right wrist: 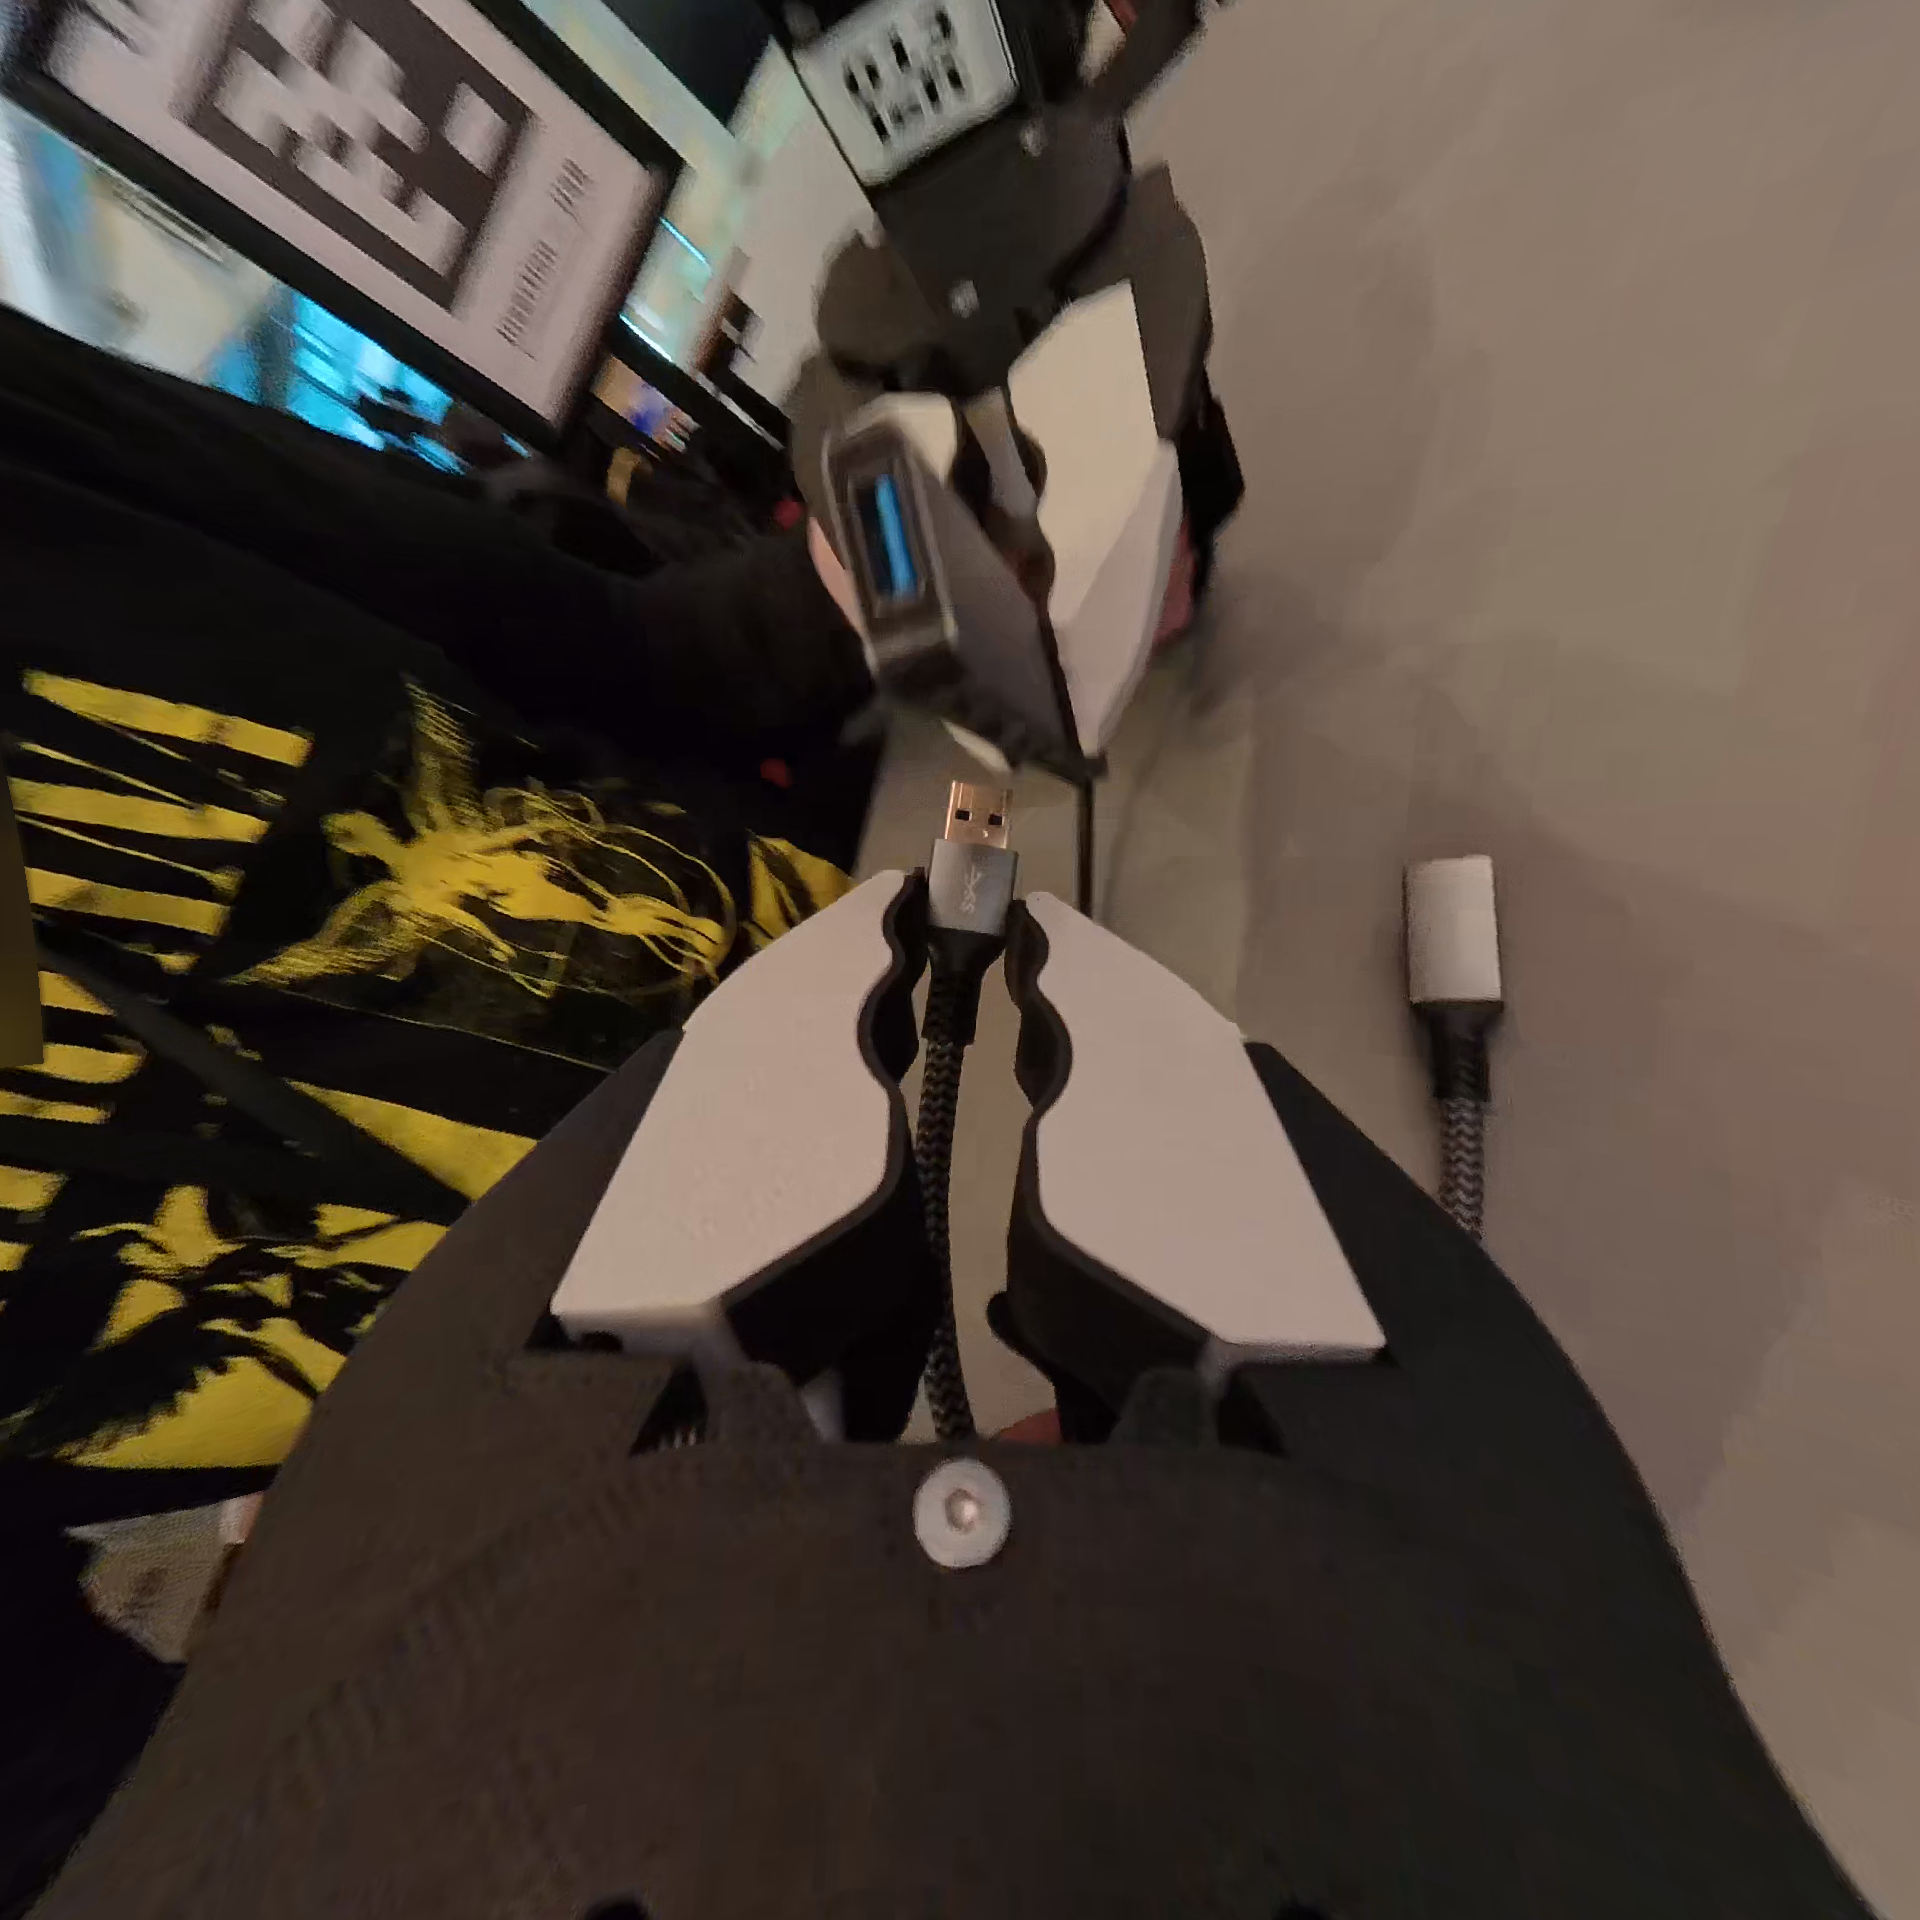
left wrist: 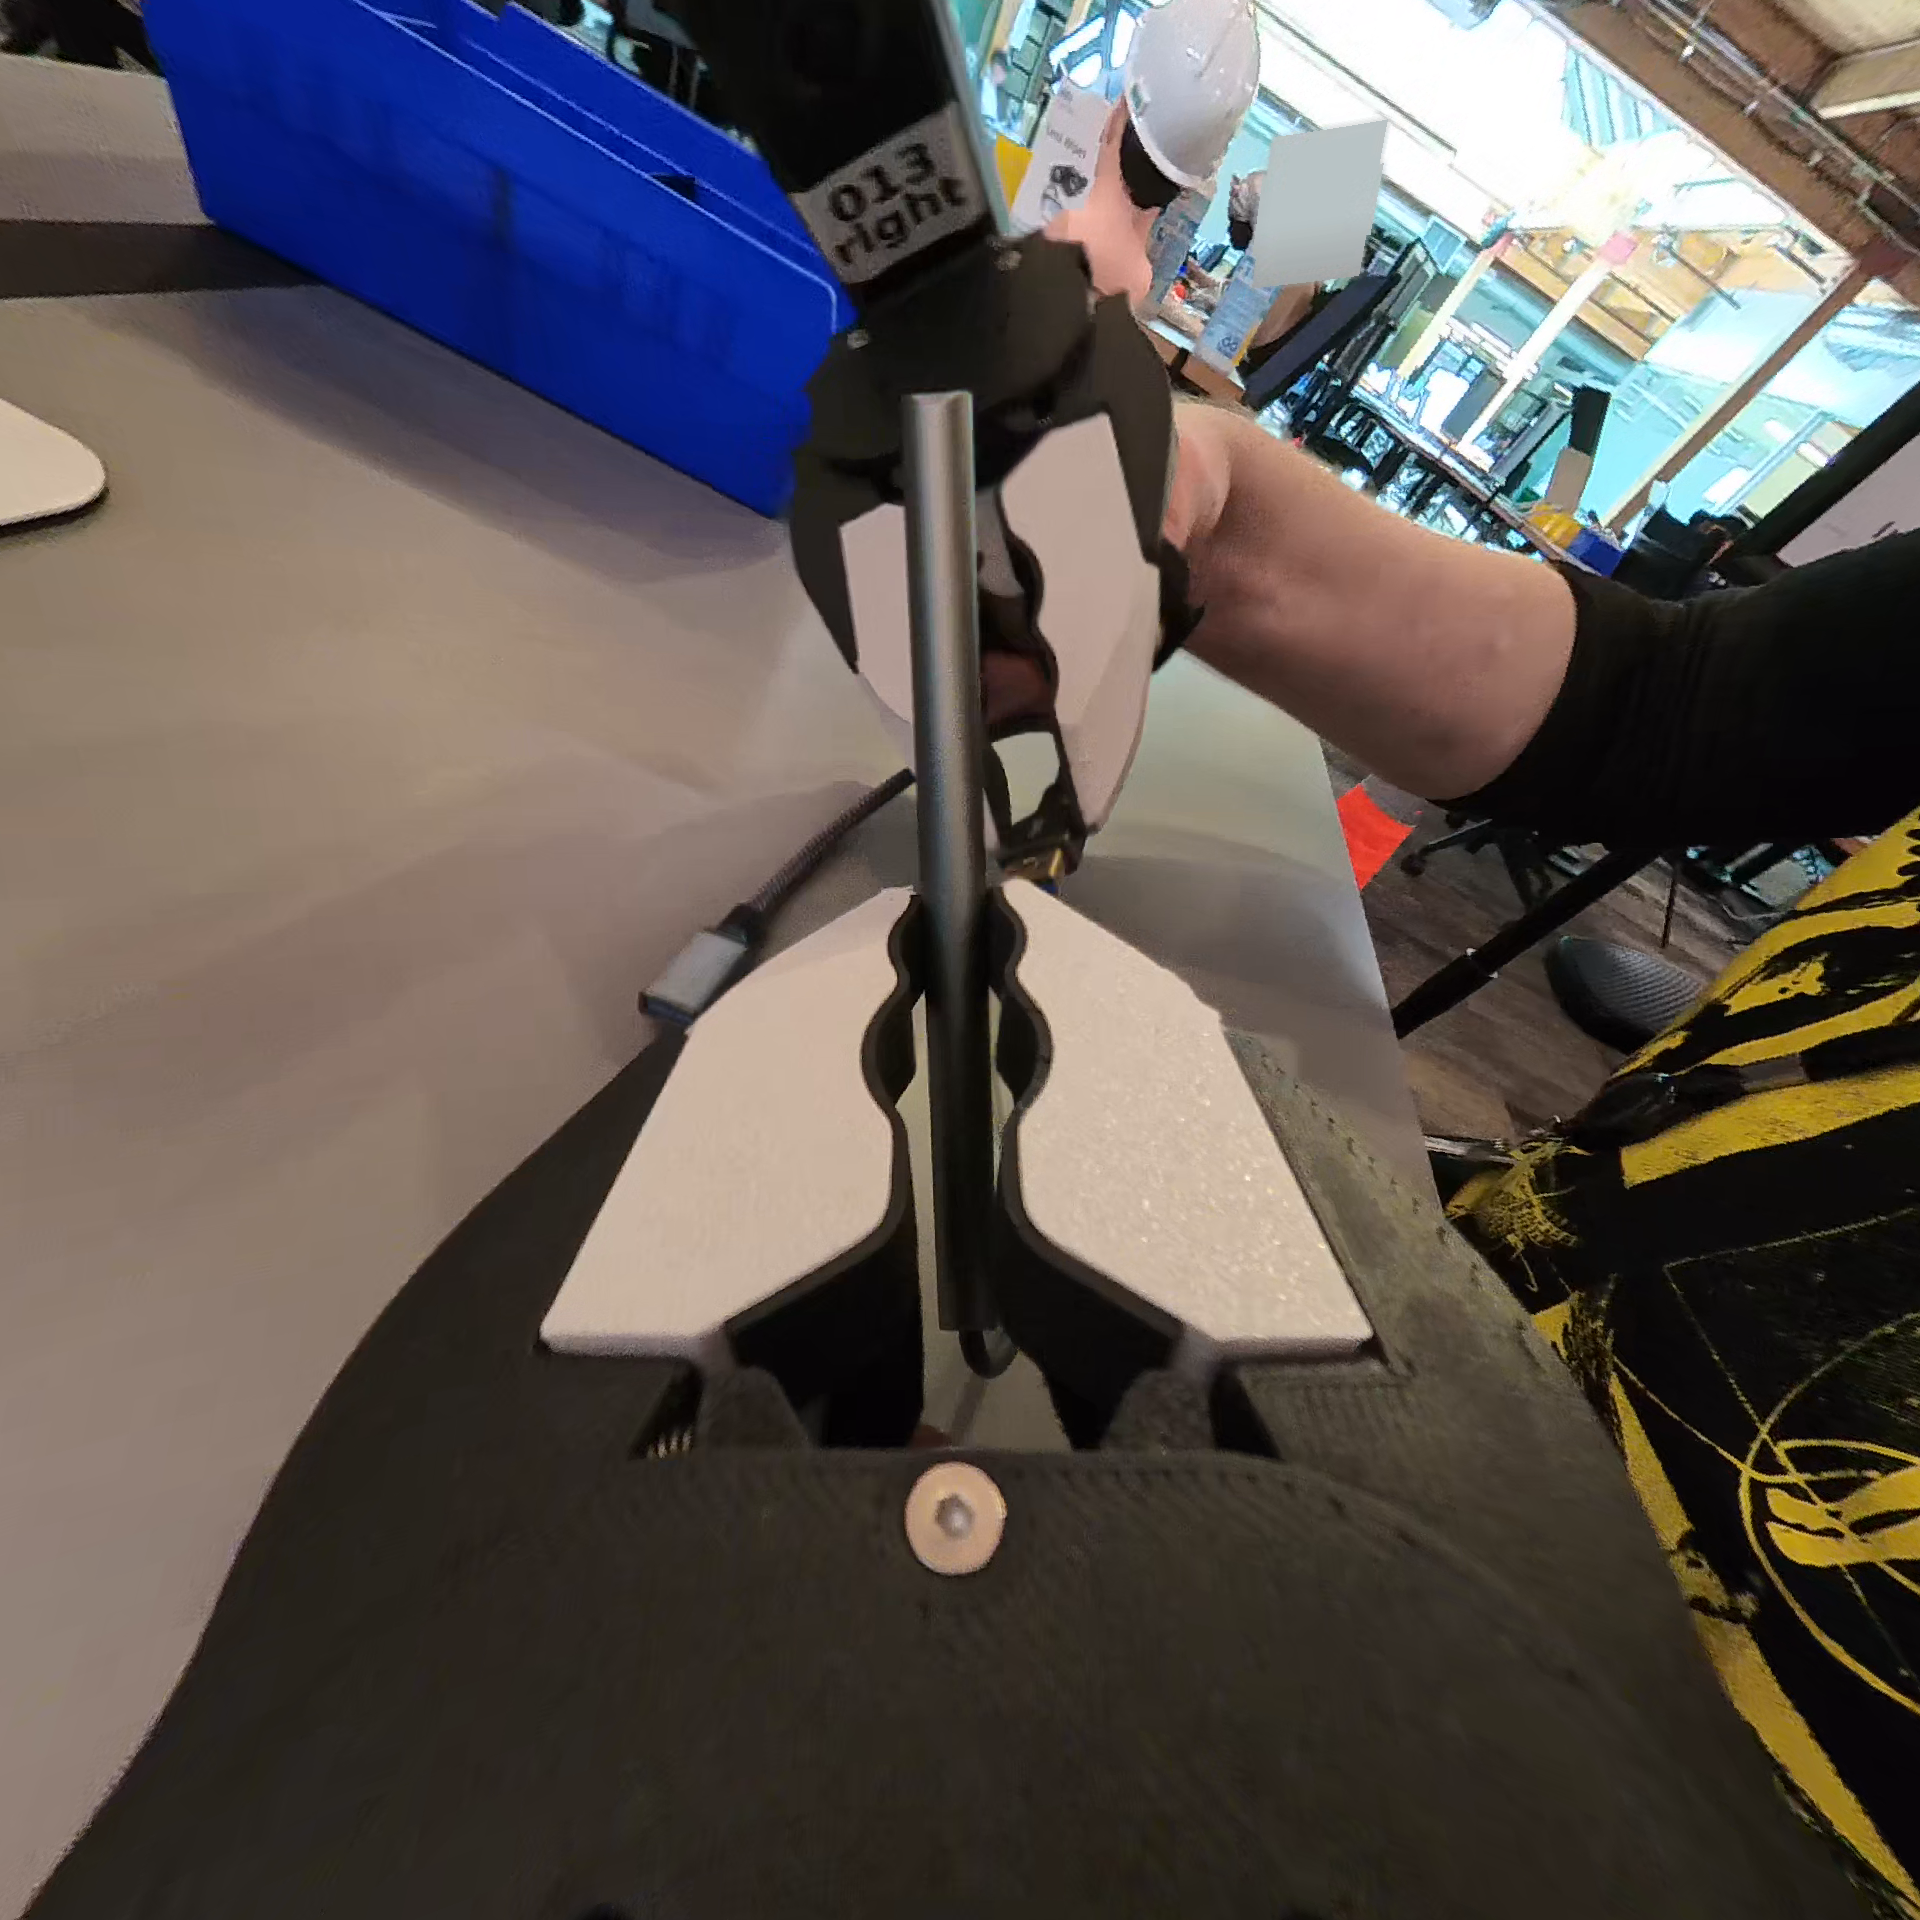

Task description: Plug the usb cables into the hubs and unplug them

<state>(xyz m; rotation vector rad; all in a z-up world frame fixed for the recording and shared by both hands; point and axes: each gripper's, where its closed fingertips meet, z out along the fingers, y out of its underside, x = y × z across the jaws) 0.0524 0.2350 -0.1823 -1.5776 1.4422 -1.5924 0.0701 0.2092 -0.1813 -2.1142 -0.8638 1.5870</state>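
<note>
blue bin (left wrist: pixel 499 229) cut off at top, monitor (right wrist: pixel 343 208) blurred

— How does the left gripper (left wrist: pixel 951 935) stand?
— Fingers nearly closed, pads pinching a thin grey hub held edge-on.
— The right gripper (right wrist: pixel 971 914)?
— Fingertips clamped on a braided cable's plug, facing the left.

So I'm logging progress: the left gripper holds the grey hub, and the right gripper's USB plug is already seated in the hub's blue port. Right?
Not quite: the right wrist view shows the USB plug short of the blue port, not seated. The left gripper does hold the grey hub.
</note>
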